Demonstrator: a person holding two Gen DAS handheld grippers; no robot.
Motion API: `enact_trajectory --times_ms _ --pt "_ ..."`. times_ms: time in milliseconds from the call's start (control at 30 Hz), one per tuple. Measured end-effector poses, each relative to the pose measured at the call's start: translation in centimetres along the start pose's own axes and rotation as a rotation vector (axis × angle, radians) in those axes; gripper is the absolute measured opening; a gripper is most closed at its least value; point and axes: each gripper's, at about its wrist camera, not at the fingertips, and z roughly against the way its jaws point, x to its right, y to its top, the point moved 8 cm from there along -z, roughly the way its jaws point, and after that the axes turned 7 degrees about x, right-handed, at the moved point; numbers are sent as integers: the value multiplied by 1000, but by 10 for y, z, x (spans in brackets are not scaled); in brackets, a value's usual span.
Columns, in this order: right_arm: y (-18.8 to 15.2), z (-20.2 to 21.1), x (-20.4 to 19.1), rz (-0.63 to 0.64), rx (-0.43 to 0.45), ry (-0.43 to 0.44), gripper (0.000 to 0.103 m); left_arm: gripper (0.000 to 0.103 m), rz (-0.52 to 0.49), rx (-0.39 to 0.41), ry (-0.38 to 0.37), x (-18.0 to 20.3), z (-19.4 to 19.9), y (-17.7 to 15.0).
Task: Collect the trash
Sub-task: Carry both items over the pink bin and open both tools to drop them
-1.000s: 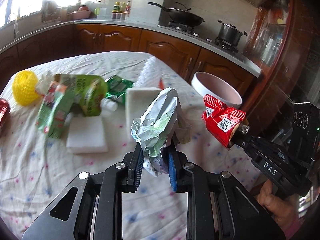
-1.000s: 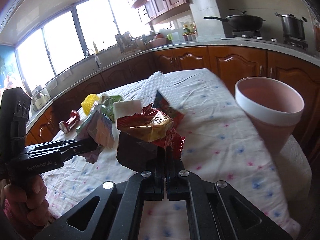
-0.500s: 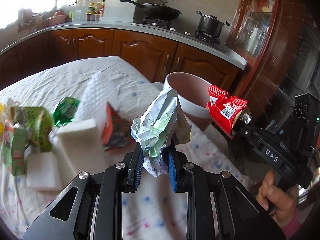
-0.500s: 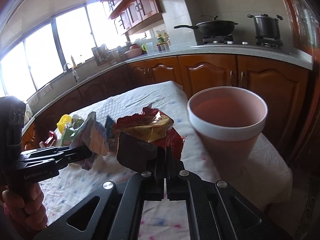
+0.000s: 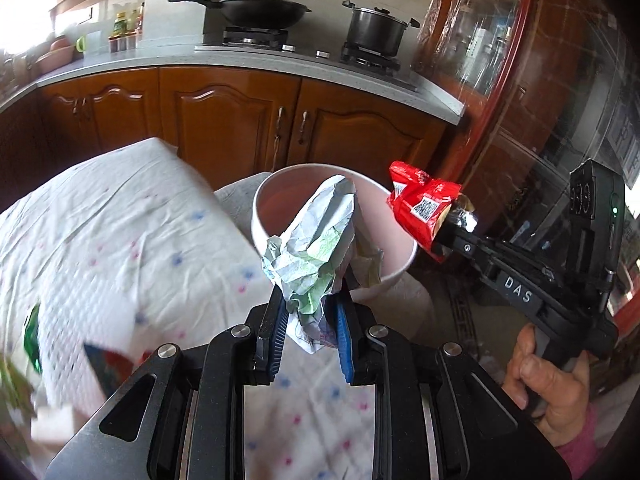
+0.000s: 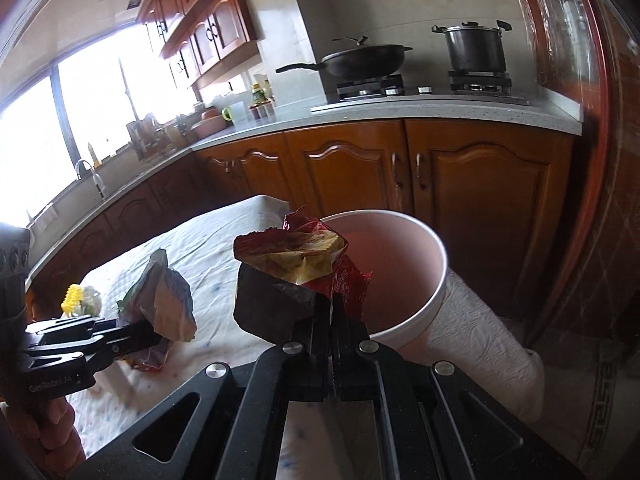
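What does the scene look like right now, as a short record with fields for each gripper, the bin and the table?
left gripper: jaws shut on crumpled pale wrapper
right gripper: jaws shut on red snack bag
bin: pink bucket past the table's end, looks empty
wrapper position: in front of the bucket's mouth, not released
table: white dotted cloth, more litter at the left edge, blurred
stove: wok and pot

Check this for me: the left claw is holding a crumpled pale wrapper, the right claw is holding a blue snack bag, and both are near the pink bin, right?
Nearly. The snack bag in the right claw is red, not blue, as the left wrist view shows. The rest holds: the left claw grips the crumpled pale wrapper, and both are near the pink bin.
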Motion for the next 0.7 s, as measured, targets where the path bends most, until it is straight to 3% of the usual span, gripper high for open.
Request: enact_trajectory --times_ms 267,700 --pt "11 -31 25 11 -74 -40 2 20 -4 -82 2 6 -52 27" --pt "6 -67 42 13 -171 -40 4 25 -10 -204 30 7 -103 25"
